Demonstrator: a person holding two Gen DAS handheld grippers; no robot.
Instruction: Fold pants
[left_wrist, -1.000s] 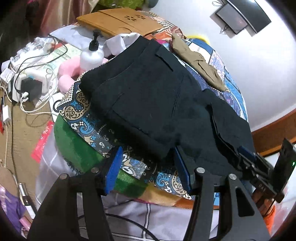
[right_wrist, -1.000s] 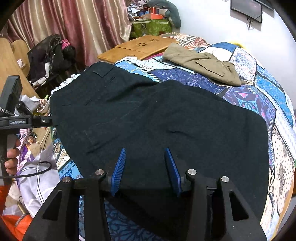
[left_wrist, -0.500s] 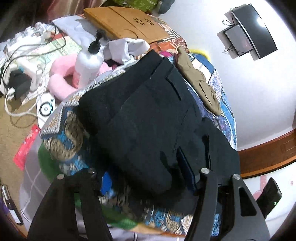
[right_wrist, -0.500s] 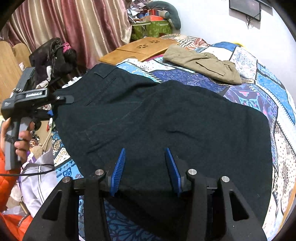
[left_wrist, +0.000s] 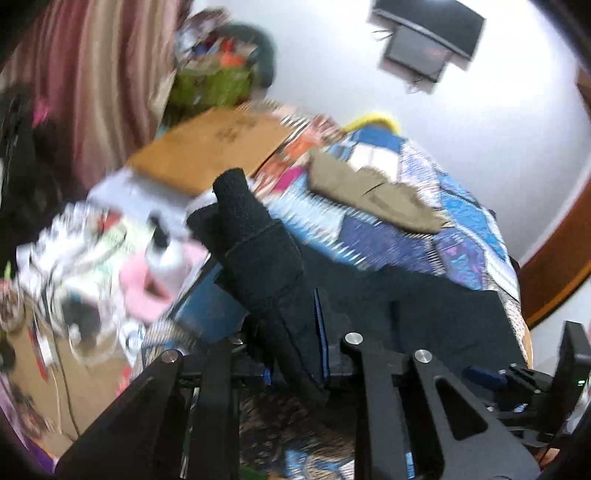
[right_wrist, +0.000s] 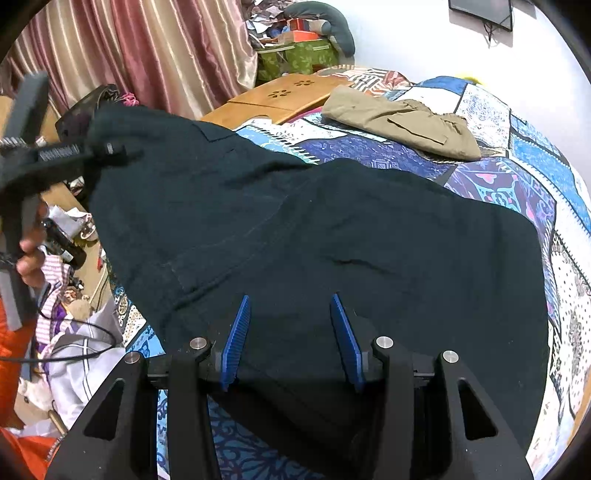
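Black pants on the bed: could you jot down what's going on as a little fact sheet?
garment: black pants spread on a patterned quilt
left gripper: jaws closing on a bunched end of the pants, raised off the bed
right gripper: jaws apart at the near edge of the pants
also on bed: tan pants, wooden lap tray
fold: not yet made

left wrist view motion-blurred; black pants (left_wrist: 258, 258) hide the left jaws' pads.

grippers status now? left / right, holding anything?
Left gripper: jaws closing, a bunched edge of the black pants pinched between them.
Right gripper: open over the pants, gripping nothing.
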